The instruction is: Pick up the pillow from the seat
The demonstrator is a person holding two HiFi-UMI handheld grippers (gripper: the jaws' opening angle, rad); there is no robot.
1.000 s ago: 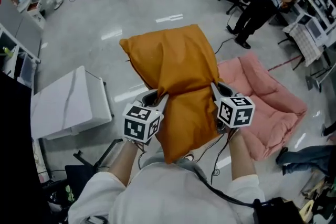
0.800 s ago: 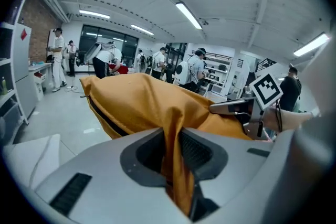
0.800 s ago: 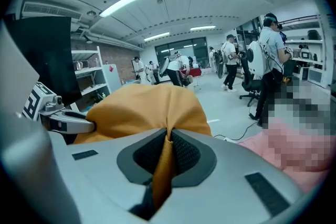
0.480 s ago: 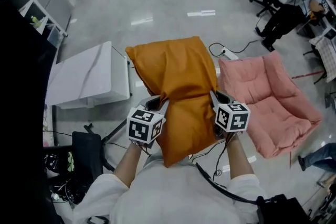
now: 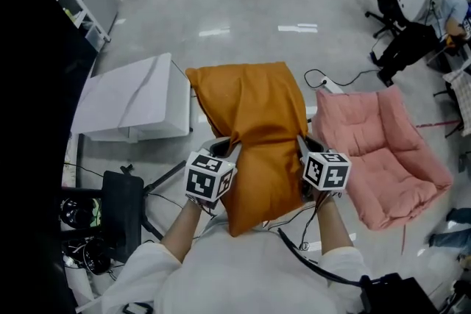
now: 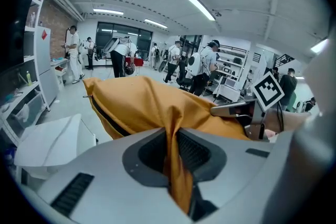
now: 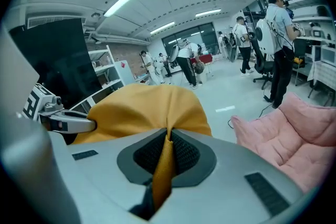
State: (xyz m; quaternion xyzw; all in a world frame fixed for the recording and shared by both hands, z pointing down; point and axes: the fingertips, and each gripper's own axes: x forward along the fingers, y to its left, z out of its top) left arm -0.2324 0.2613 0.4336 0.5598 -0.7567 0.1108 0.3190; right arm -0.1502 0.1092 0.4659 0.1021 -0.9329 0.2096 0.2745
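- My left gripper [image 5: 227,148] pinches the orange pillow [image 5: 254,121] at centre frame, jaws just closing further.
- My right gripper [image 5: 304,148] pinches its opposite edge.
- Pink seat [image 5: 383,158] lies at right of frame.

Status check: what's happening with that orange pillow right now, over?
Left gripper pinching orange pillow, jaws just closing tighter. Right gripper shut on it too. Pillow up, clear of pink seat cushion. Nothing blocking.
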